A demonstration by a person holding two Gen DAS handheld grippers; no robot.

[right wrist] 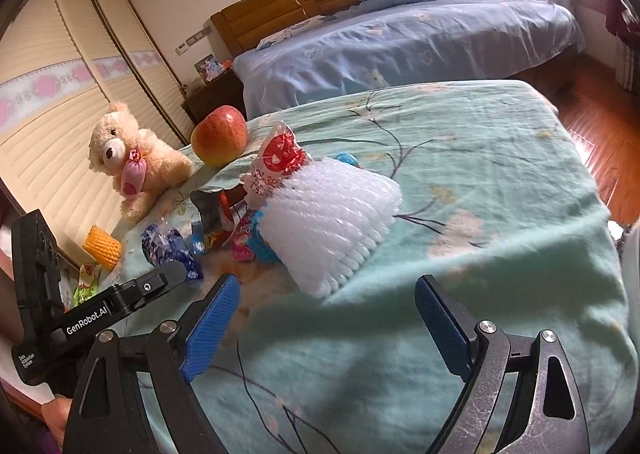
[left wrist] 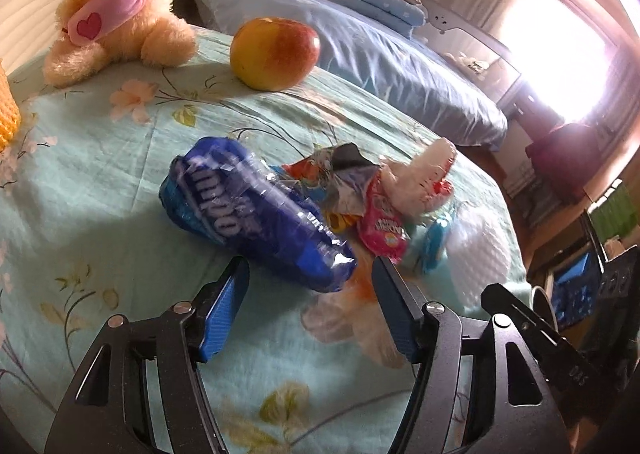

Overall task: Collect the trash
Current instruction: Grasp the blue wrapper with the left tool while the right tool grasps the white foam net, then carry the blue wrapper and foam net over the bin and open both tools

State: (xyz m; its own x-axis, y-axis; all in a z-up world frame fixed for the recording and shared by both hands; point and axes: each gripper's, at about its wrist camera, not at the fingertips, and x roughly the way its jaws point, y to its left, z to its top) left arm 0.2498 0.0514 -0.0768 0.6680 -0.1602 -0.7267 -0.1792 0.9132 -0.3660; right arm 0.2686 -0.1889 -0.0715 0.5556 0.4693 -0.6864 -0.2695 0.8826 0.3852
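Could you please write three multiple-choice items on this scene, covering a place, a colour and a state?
1. Where is the apple?
A. beside the teddy bear
B. on the blue bed
C. on the floor

2. What colour is the foam net nearest the right hand-held gripper?
A. green
B. white
C. black

3. How is the left hand-held gripper?
A. shut on the apple
B. shut, empty
C. open

Answers: 1 A, it sits next to the bear on the green sheet. 2 B, the net is white. 3 C, its jaws stand apart around the blue wrapper end.
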